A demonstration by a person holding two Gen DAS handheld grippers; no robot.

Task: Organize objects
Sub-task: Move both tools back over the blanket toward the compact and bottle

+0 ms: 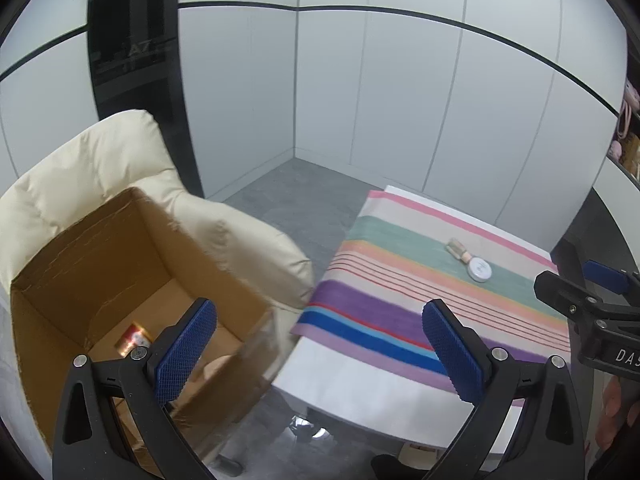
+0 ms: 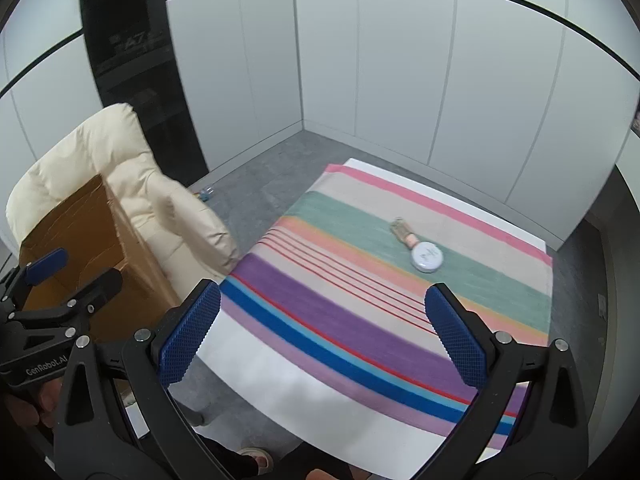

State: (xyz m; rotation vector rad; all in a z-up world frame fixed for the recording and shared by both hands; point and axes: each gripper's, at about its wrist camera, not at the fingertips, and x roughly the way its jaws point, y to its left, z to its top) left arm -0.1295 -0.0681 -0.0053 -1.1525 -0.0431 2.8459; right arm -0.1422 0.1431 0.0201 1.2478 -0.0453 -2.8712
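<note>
Cardboard box (image 1: 120, 280) beside the left fingers (image 1: 188, 344) already holds a can (image 1: 134, 338). Both pairs of fingers are spread and empty. Well ahead of the right fingers (image 2: 456, 340), a round tin (image 2: 427, 256) and small bottle (image 2: 402, 230) remain on the striped tabletop (image 2: 360, 320).

Left gripper (image 1: 320, 344): my jaws stood wide apart and held nothing, the blue ridged pads (image 1: 186, 350) facing each other, black arms splayed in a V below them. In the right wrist view it showed at the left edge, level and pointing forward, with a hand (image 2: 28, 408) wrapped under its body.

Right gripper (image 2: 322, 334): my jaws likewise stood spread and bare, pads (image 2: 456, 338) facing inward. In the left wrist view it showed at the right edge, fingers (image 1: 618, 408) gripping beneath.
</note>
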